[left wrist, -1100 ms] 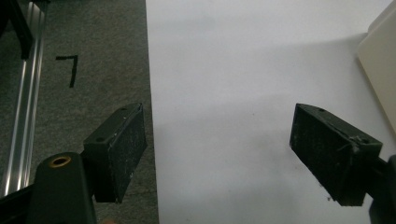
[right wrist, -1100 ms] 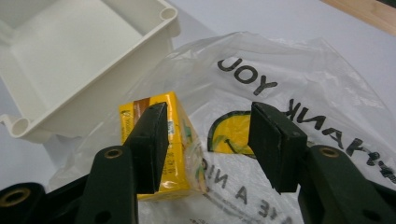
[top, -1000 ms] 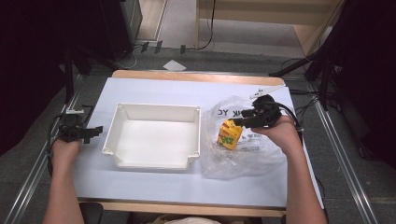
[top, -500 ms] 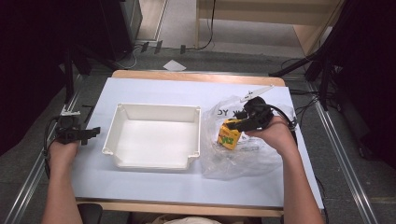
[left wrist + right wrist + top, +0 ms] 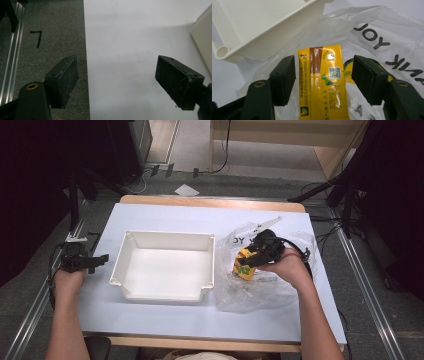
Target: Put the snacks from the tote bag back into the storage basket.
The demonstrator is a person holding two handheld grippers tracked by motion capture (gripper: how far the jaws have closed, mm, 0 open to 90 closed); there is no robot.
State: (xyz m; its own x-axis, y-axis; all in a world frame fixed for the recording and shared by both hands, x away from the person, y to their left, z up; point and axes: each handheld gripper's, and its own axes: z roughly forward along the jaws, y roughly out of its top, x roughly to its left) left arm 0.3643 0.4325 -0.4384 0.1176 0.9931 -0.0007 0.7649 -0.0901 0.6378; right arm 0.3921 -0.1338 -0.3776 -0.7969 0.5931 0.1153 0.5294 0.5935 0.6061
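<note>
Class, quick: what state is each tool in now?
Left tool: open, nothing between its jaws.
Right tool: open, just widened, straddling the yellow carton, not gripping.

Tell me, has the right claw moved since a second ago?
Yes. The right claw has slid slightly left toward the white tray, its jaws just opening around the yellow carton.

Your yellow juice carton (image 5: pixel 323 82) lies on the clear plastic bag (image 5: pixel 260 290), just right of the white tray, its printed top facing up.
</note>
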